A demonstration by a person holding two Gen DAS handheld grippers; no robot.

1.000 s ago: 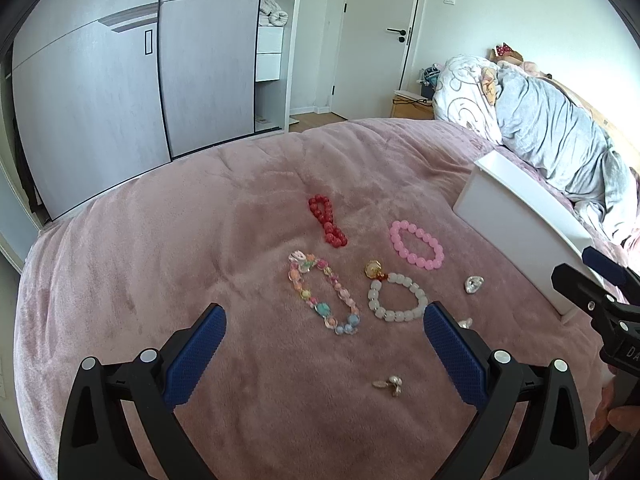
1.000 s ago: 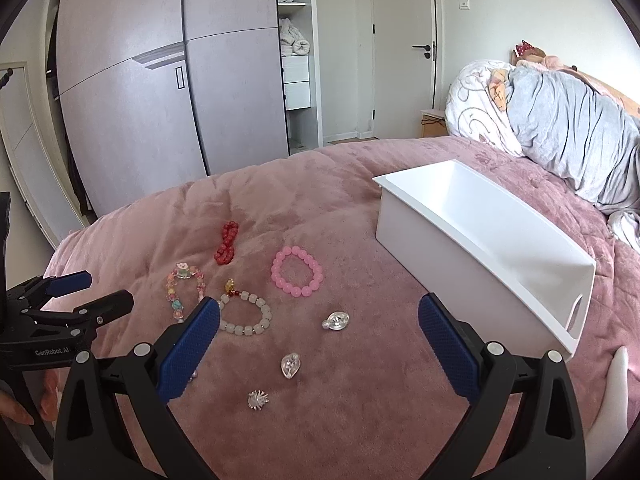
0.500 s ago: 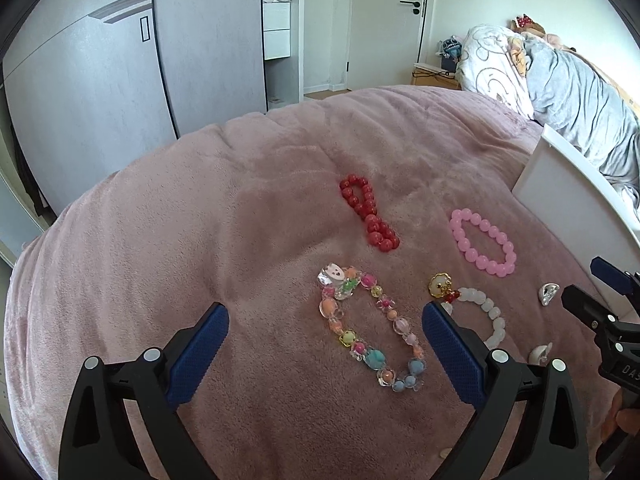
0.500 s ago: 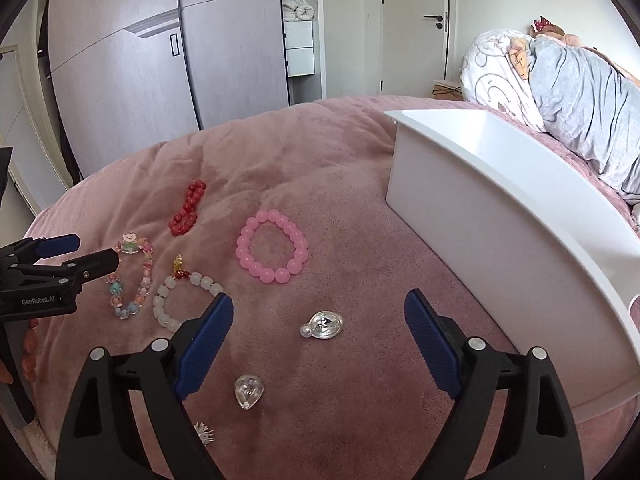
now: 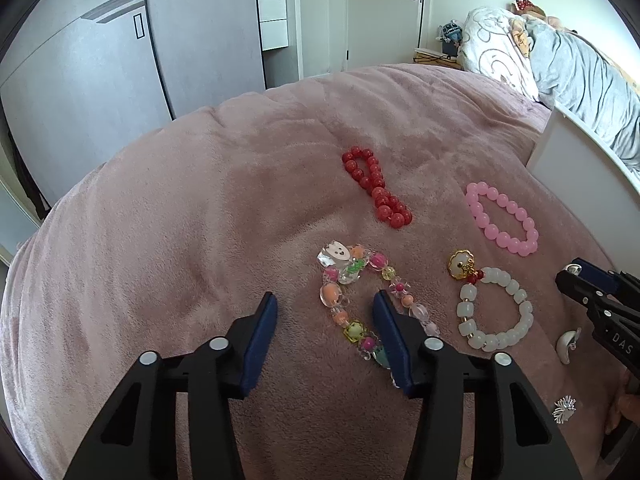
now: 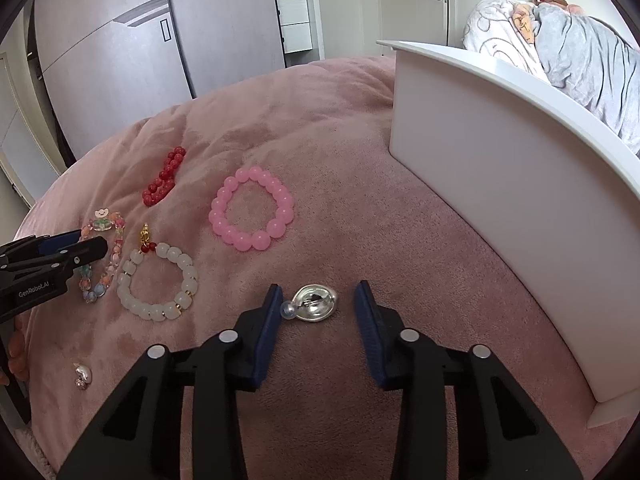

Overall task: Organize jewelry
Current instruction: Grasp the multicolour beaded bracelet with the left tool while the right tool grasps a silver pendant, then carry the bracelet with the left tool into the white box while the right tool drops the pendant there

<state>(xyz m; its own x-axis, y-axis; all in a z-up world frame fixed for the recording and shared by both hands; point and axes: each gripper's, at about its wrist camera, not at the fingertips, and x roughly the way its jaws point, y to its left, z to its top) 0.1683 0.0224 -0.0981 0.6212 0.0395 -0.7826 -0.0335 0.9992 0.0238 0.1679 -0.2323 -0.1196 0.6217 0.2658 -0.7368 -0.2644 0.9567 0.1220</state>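
Observation:
Jewelry lies on a pink blanket. My left gripper is open, low over the blanket, its jaws straddling the left strand of a multicoloured bead bracelet. My right gripper is open with a silver earring between its jaws, the left pad close to the earring's small clear ball. A red bead bracelet, a pink bead bracelet and a white bead bracelet with a gold charm lie nearby. A white box stands to the right.
More small earrings lie loose: a pearl one, a silver curved one and a spiky one. A grey duvet and pillows are piled behind the box. Wardrobe doors stand beyond the bed.
Both grippers have moved forward and down to the blanket and narrowed their jaws, the left around the multicoloured bracelet, the right around the silver earring.

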